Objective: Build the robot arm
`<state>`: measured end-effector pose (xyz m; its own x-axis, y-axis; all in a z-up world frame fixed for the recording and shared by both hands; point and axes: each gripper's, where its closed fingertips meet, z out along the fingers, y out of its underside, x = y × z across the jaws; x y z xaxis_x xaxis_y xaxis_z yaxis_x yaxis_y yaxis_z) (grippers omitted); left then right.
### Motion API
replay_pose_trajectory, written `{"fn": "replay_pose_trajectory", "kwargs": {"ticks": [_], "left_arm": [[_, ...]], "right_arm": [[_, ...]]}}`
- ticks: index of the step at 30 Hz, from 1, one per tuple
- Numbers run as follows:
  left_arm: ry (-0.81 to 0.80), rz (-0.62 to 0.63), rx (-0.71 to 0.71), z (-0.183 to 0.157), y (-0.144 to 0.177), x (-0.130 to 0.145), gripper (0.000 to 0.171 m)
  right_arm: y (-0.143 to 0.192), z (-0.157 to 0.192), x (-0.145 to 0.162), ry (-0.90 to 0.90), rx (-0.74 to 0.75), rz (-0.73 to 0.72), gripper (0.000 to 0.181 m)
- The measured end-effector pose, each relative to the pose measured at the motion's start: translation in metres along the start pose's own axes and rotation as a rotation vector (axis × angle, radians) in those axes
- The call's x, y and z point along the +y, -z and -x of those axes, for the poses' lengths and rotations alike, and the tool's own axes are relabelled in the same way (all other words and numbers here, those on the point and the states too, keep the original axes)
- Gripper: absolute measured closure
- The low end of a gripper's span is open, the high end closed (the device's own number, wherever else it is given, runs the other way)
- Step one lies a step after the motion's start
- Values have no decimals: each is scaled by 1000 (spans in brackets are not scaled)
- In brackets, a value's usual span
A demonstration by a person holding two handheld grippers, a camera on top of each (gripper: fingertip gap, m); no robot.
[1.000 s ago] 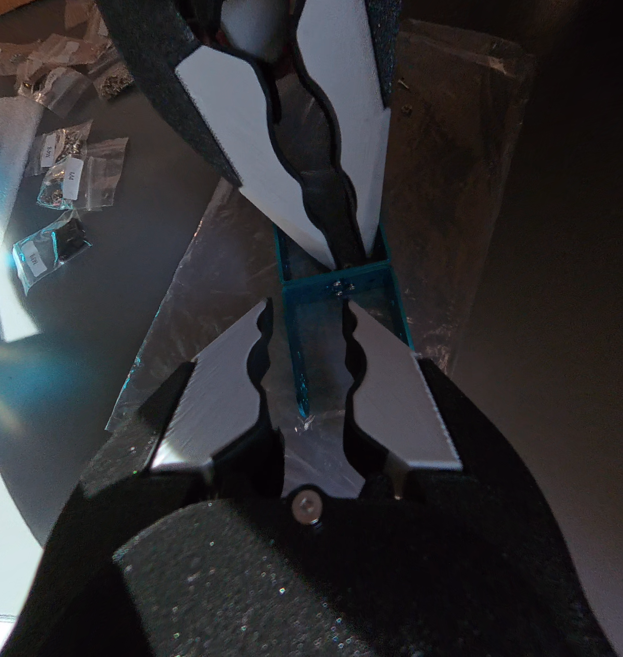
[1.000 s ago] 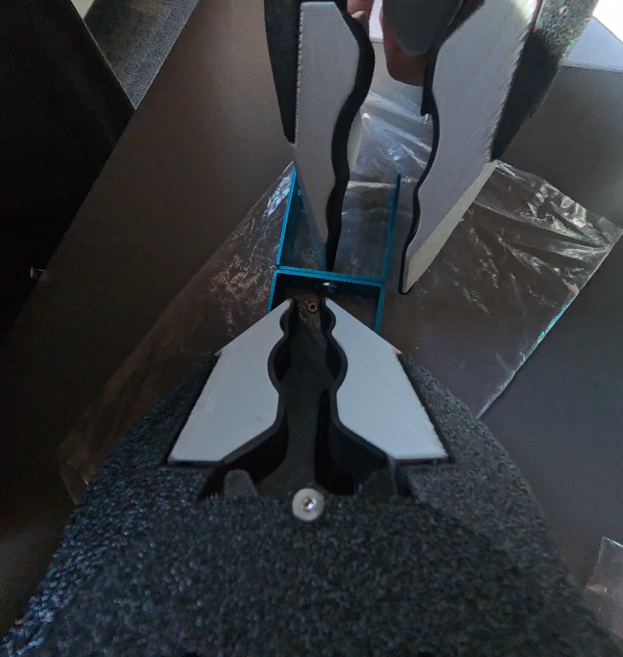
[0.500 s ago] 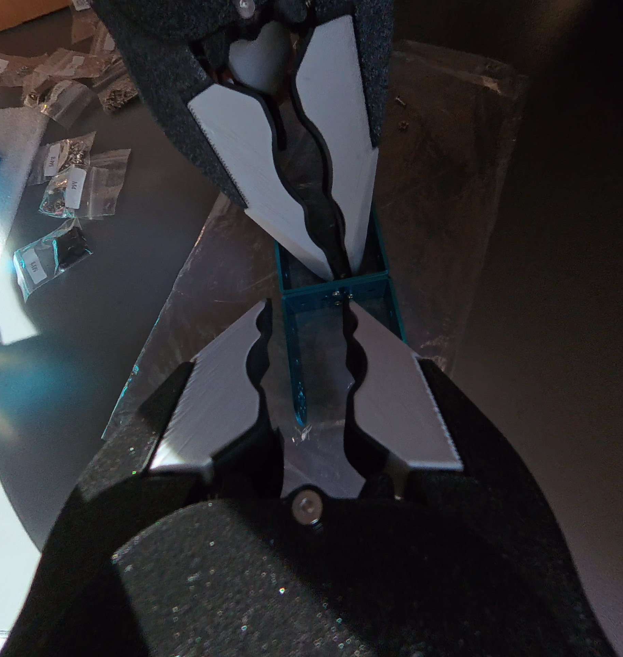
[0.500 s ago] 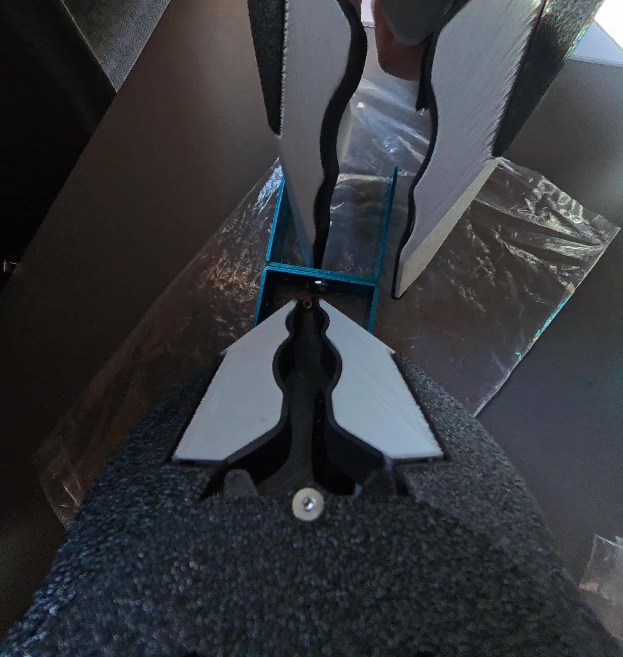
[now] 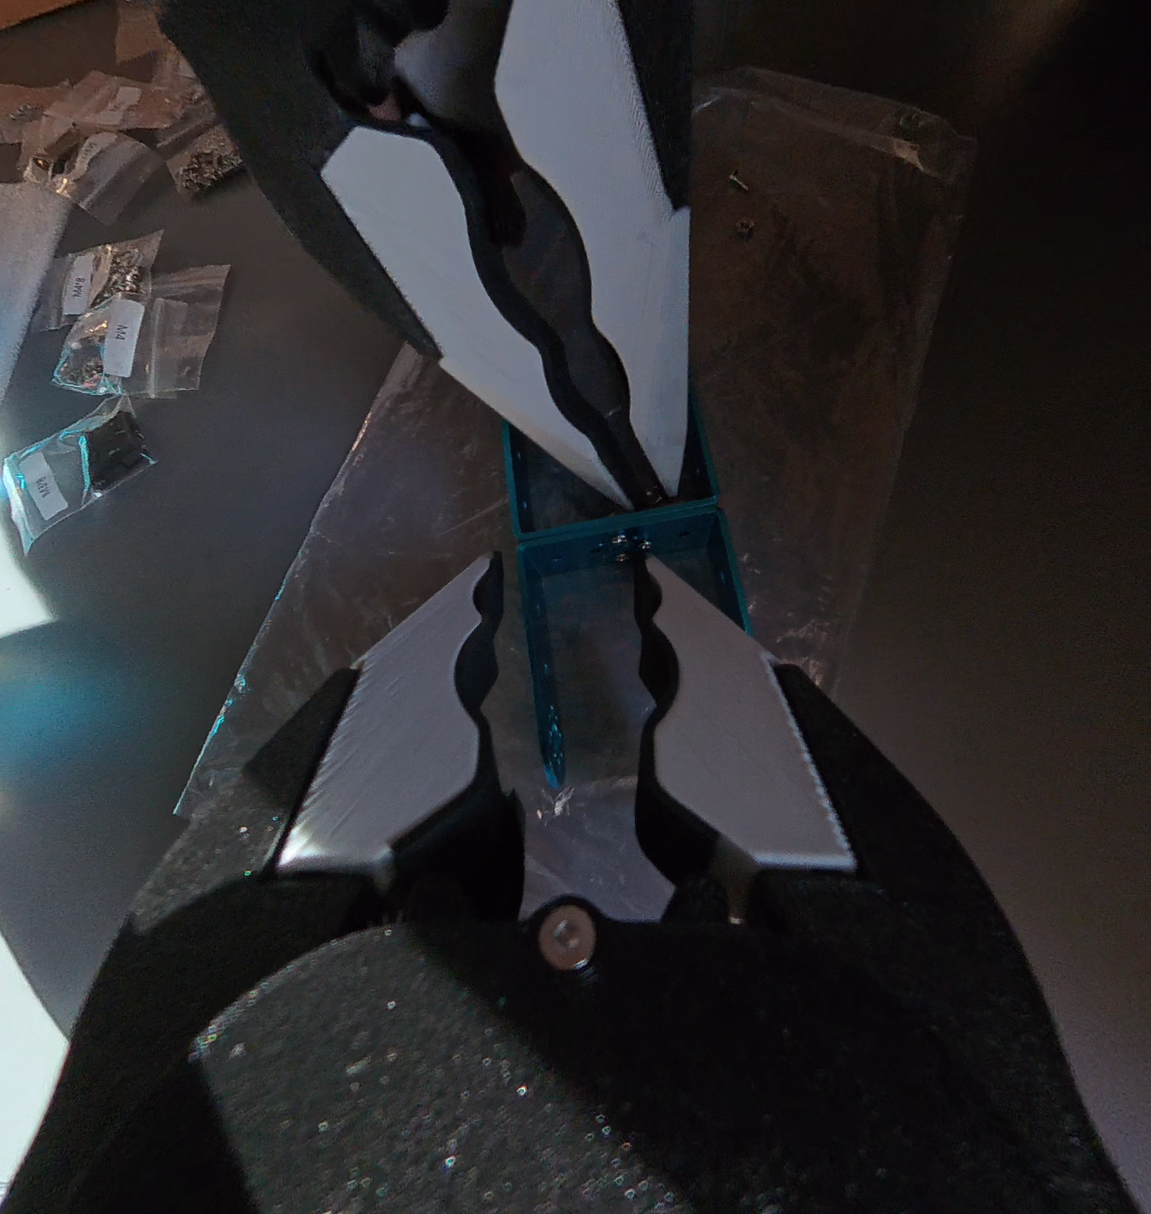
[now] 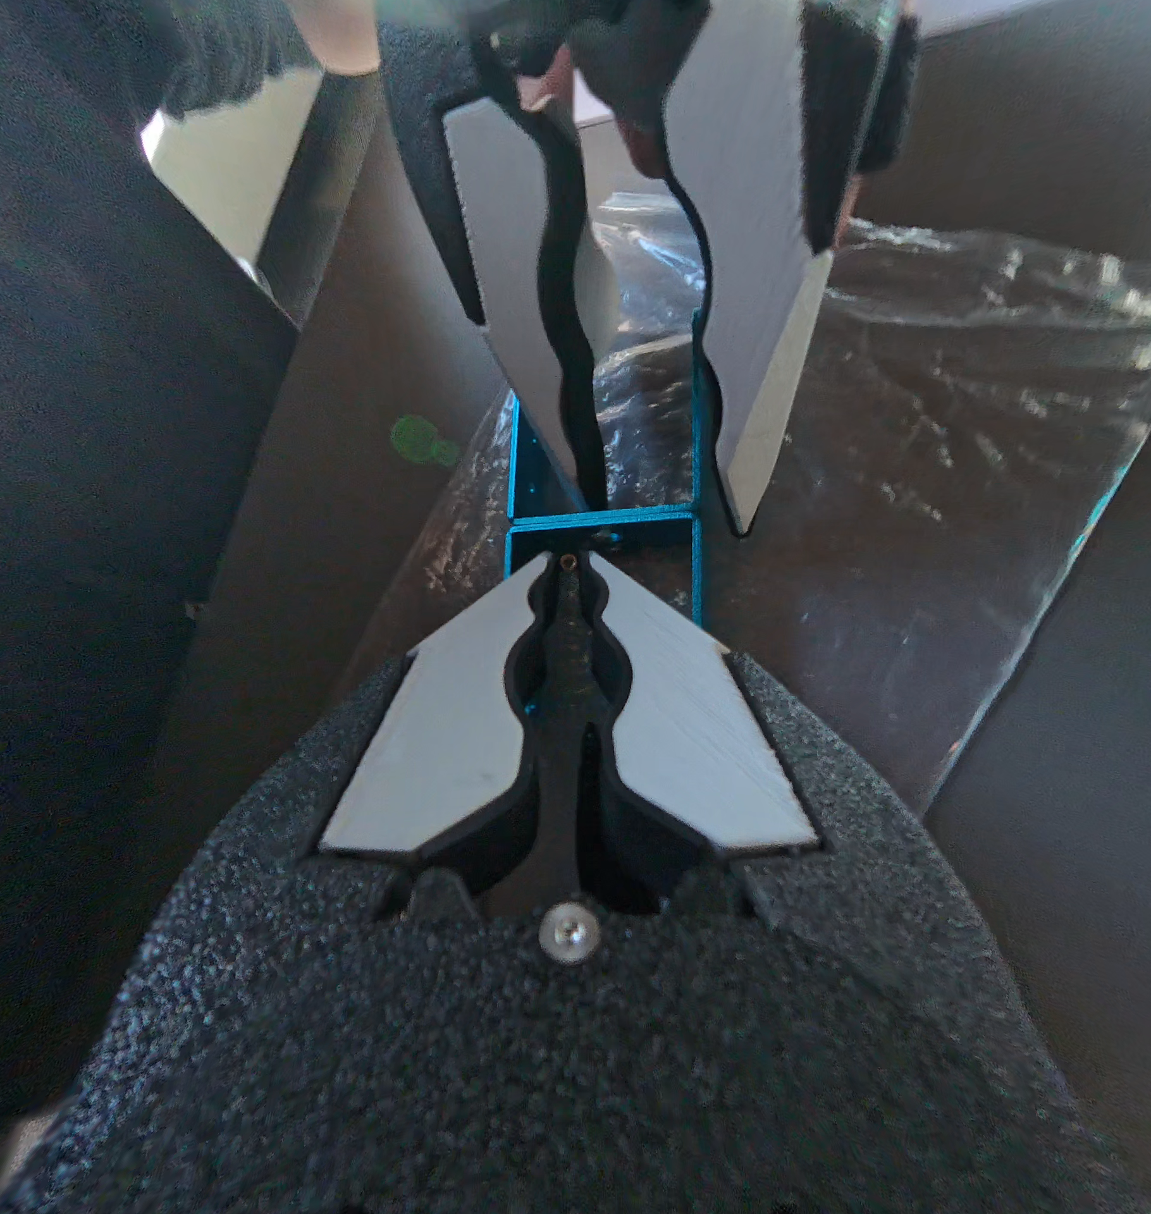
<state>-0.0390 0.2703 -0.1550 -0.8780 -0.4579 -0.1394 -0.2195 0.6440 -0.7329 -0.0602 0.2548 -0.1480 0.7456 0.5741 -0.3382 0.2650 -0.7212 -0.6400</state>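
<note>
Right gripper (image 6: 569,558) edged closer, fingers gripping small brass part (image 6: 567,560), left gripper (image 5: 569,565) spread astride blue bracket (image 5: 615,535), parts bags (image 5: 109,341) only leftward.

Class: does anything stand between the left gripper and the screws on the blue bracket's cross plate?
Nothing visible does. The open left gripper faces the screws on the blue bracket; the right gripper sits beyond the plate.

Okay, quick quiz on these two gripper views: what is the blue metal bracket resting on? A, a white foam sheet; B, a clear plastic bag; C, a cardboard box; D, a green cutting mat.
B: the blue metal bracket stands on a crinkled clear plastic bag spread over the dark table, between the left gripper and the right gripper.
</note>
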Motion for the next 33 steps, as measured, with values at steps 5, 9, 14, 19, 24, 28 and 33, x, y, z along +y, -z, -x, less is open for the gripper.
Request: {"fn": "replay_pose_trajectory", "kwargs": {"ticks": [5, 9, 14, 19, 24, 28, 33], "left_arm": [[-13, 0, -11, 1, -1, -1, 132], [-17, 2, -11, 1, -1, 0, 132], [-31, 4, -2, -2, -2, 0, 134], [-38, 3, -1, -3, -3, -1, 136], [-18, 8, 4, -3, -3, -1, 136], [8, 18, -5, 0, -4, 0, 139], [57, 53, -45, 2, -3, 1, 140]], "right_arm": [[10, -10, 1, -317, 36, -58, 177], [19, -10, -3, -556, -28, -234, 177], [27, 0, -4, -439, 19, -362, 178], [30, 0, -8, 60, 238, -232, 178], [24, -5, -3, 105, 146, -161, 177], [24, -10, 6, -17, 130, -146, 177], [40, -10, 9, -63, 220, -226, 177]]}}
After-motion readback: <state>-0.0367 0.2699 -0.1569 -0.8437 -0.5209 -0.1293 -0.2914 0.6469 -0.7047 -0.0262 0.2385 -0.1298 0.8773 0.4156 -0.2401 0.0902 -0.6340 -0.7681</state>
